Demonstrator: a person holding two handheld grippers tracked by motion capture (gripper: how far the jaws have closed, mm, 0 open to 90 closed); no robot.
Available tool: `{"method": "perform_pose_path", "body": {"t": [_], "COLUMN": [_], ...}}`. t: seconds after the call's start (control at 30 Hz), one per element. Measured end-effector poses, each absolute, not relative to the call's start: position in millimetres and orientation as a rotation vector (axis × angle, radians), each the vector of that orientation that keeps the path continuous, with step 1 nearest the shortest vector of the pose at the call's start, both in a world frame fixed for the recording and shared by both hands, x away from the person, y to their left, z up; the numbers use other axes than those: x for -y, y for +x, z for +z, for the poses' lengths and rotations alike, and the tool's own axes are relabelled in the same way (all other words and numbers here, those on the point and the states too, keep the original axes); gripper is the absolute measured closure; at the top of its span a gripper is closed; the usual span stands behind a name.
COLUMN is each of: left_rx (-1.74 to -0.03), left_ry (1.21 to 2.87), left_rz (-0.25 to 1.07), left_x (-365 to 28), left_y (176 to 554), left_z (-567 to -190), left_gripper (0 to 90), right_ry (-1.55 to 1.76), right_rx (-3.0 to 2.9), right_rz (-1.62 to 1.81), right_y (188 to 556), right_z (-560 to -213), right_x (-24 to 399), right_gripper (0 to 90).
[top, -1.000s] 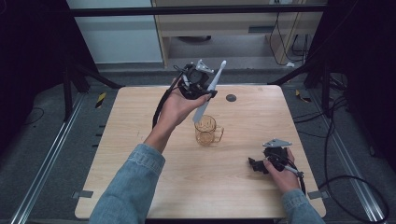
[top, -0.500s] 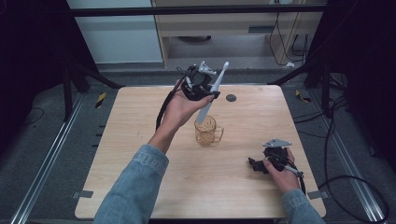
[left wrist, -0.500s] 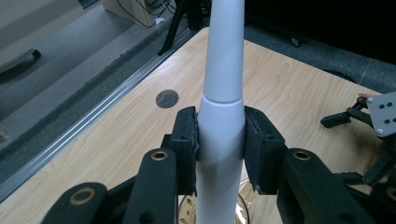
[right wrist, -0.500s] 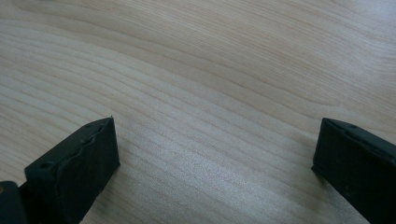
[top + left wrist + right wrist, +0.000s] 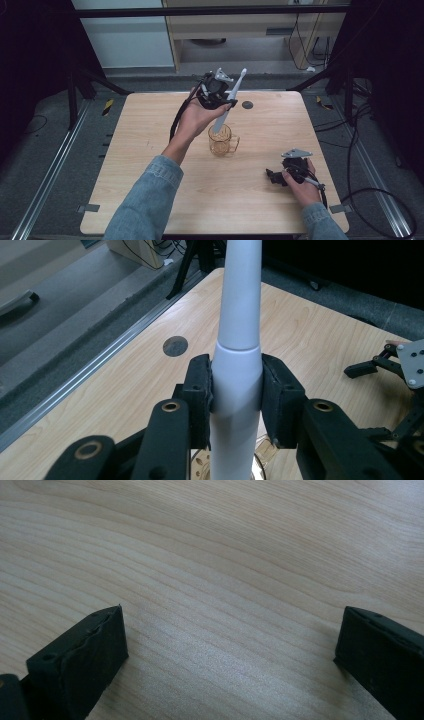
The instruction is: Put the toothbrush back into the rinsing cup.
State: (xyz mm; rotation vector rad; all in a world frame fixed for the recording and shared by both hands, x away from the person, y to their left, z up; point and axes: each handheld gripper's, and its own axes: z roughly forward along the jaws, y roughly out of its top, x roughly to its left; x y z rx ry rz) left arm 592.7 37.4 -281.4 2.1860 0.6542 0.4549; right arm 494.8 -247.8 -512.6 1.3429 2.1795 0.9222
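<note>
The left tool (image 5: 220,95) is clamped on a white toothbrush (image 5: 229,102), held slanted above the desk (image 5: 150,150), its lower end at the mouth of an amber glass mug (image 5: 222,140). A slip is a risk: the handle is smooth and tapered, and it could slide through the pads (image 5: 200,385). The mug could also be tipped if the brush is pushed against its rim. Further right, the right tool (image 5: 280,176) is rested open and empty on the desk, well apart from the mug. The grip on the handle is shown close in the left gripper view; the brush's tilt over the mug is given by the high view.
</note>
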Motion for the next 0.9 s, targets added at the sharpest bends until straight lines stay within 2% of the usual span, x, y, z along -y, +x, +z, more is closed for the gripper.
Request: {"method": "perform_pose_path", "body": {"t": [0.9], "left_rx": [-0.659], "left_ry": [2.217], "left_rz": [0.437], "left_x": [-29.7], "left_y": [603.6], "left_z": [-313.1], "left_gripper": [67.3], "right_ry": [1.341], "right_rx": [-2.179], "right_rz": [0.923], "right_y": [495.0], "right_z": [-512.7], "right_x": [247.8], "right_gripper": [0.3]}}
